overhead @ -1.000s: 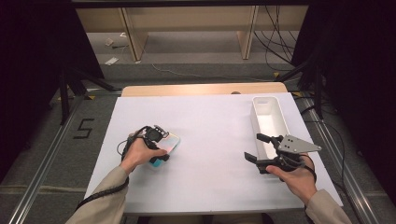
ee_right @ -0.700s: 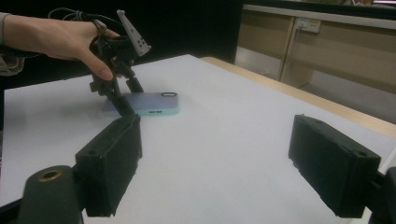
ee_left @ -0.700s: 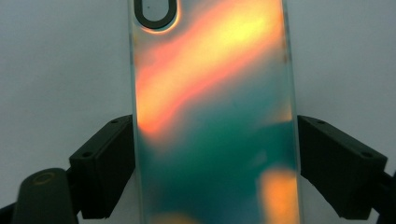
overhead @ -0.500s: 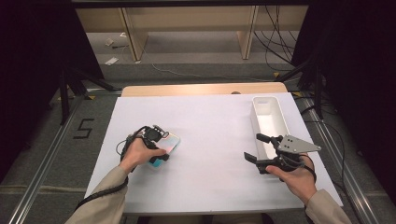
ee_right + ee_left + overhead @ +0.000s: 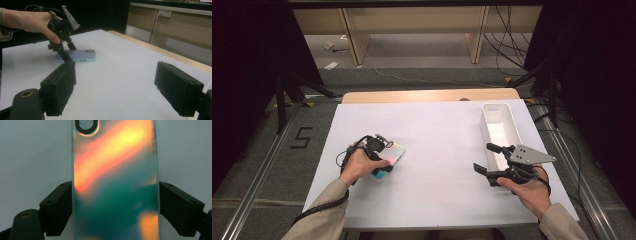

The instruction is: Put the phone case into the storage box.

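An iridescent phone case (image 5: 388, 159) lies flat, back up, on the white table's left part.

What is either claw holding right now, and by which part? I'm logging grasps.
The left claw straddles the iridescent phone case, its jaws against the two long edges near one end, on the table. The right claw is open, holding nothing.

iridescent phone case (image 5: 115, 182) between black jaws, seemingly touching both.
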Motion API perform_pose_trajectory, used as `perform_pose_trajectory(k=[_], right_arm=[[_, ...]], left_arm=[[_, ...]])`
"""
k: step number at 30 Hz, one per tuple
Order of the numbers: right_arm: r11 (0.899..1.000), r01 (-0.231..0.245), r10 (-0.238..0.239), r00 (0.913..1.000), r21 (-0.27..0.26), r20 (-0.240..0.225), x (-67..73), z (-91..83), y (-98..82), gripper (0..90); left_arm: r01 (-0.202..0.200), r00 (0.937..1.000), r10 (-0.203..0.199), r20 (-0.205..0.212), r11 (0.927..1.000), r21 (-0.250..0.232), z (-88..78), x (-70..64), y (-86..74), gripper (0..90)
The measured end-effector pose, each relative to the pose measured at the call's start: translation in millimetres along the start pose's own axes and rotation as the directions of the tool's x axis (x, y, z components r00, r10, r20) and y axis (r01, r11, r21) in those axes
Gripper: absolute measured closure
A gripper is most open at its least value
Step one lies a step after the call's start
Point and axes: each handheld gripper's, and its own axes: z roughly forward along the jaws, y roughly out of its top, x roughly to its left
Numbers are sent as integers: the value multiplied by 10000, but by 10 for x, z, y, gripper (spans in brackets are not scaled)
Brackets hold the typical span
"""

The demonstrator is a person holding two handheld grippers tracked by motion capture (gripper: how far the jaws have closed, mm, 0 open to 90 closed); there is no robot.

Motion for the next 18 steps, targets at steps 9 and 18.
perform_pose_trajectory(k=[9,18], right_arm=[[10000,-42,42,10000,-57,28,-3,-3,-1,181],[9999,-101,101,9999,-90,54,-11,-7,-1,172]], left_arm=[[19,10000,-18,46,9999,-129,-1,2,-13,169],[1,9997,9,228,9992,-410,-31,17,-41,170]])
